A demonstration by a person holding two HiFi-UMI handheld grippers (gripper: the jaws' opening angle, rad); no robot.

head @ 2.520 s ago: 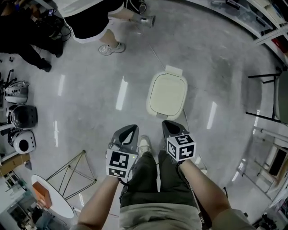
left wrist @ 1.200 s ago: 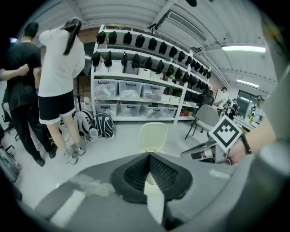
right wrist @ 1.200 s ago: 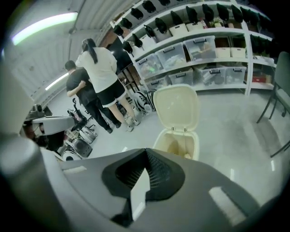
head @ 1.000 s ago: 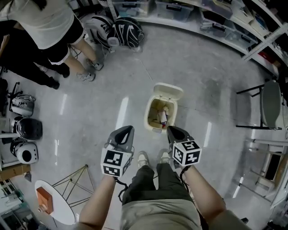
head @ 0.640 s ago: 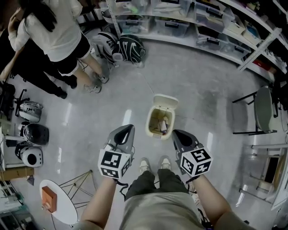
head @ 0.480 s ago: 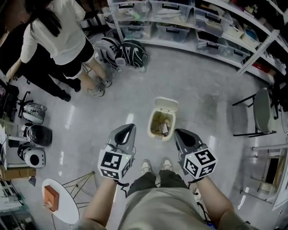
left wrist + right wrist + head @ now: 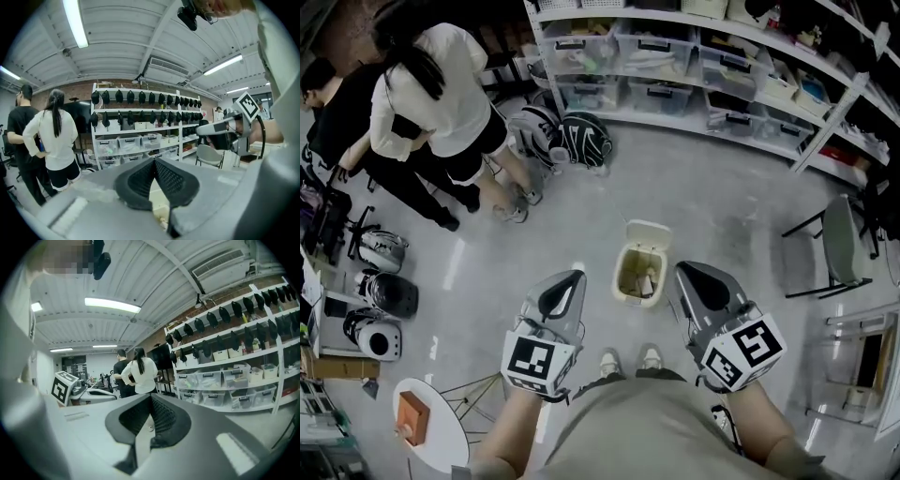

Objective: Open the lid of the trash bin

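The cream trash bin (image 7: 627, 277) stands on the grey floor ahead of my feet. Its lid (image 7: 647, 231) is tipped back and the inside shows, with some rubbish in it. My left gripper (image 7: 574, 277) hovers to the bin's left and my right gripper (image 7: 681, 269) to its right, both above it and apart from it. In the left gripper view the left gripper (image 7: 153, 162) has its jaws shut with nothing between them. The right gripper (image 7: 150, 398) in its own view is shut and holds nothing too.
Two people (image 7: 431, 103) stand at the upper left. Shelves with plastic boxes (image 7: 675, 52) line the back, with helmets (image 7: 572, 136) on the floor before them. A chair (image 7: 839, 244) is at the right. A small round table (image 7: 427, 427) and more helmets (image 7: 380, 300) are at the left.
The bin's lid, flat and closed in the earliest frame, now stands open. The view has pulled up and back, so the bin looks smaller. Both grippers have drifted slightly apart.
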